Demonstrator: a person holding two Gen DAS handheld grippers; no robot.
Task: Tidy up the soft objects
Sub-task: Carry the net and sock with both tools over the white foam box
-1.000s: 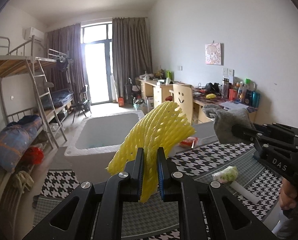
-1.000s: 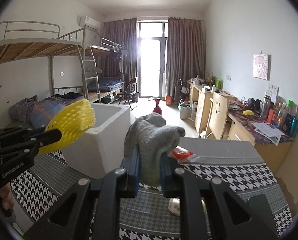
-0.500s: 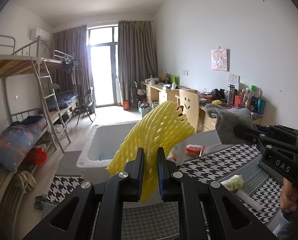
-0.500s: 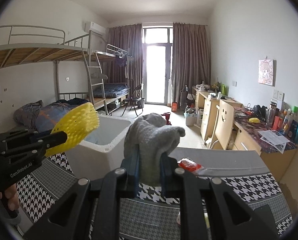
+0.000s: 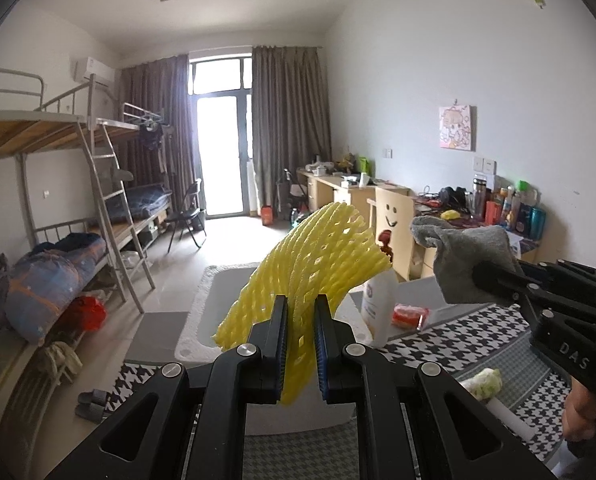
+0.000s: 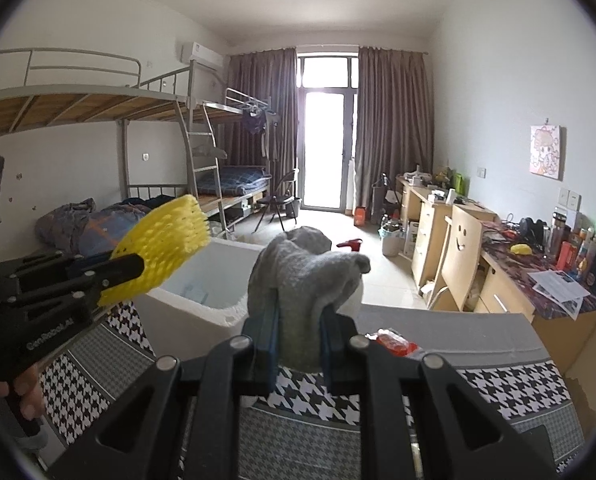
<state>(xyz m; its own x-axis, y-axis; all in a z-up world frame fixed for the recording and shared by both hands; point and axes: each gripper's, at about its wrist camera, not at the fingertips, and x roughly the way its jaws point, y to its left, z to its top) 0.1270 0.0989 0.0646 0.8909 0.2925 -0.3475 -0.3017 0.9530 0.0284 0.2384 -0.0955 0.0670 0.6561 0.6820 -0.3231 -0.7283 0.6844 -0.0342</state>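
Both tools are raised above the table, seemingly to carry their loads to the white foam box (image 5: 202, 312) at twelve o'clock: the left gripper (image 5: 299, 344) is clamped on a yellow foam net (image 5: 309, 264), the right gripper (image 6: 298, 344) on a grey cloth (image 6: 298, 276).
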